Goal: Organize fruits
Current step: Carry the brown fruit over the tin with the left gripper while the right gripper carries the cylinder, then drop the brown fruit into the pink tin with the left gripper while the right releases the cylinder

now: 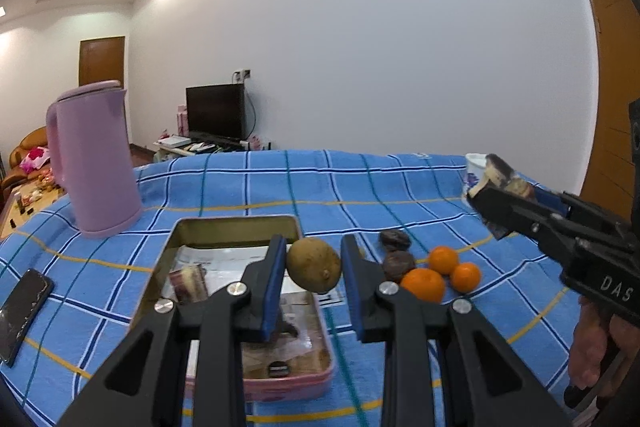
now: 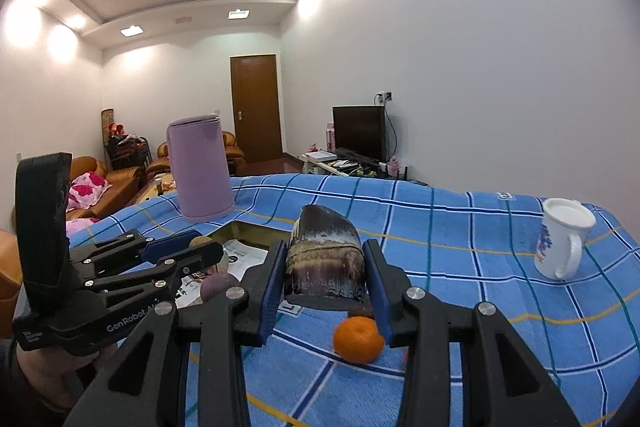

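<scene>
My left gripper [image 1: 312,259] is shut on a round brown-green fruit [image 1: 313,264] and holds it above the right edge of an open metal tin [image 1: 236,223]. Three oranges [image 1: 423,285] and two dark wrinkled fruits [image 1: 399,264] lie on the blue checked cloth to the tin's right. A dark purple cut chunk [image 2: 326,259] is pinched in my right gripper [image 2: 326,267], which is shut on it above one orange [image 2: 357,339]. In the left wrist view the right gripper [image 1: 480,195] comes in from the right. In the right wrist view the left gripper [image 2: 196,251] is at the left.
A lilac kettle [image 1: 94,163] stands at the back left of the table. A white mug [image 2: 560,243] stands at the back right. A black phone [image 1: 22,311] lies at the left edge. The tin holds papers and a purple round fruit [image 2: 218,285].
</scene>
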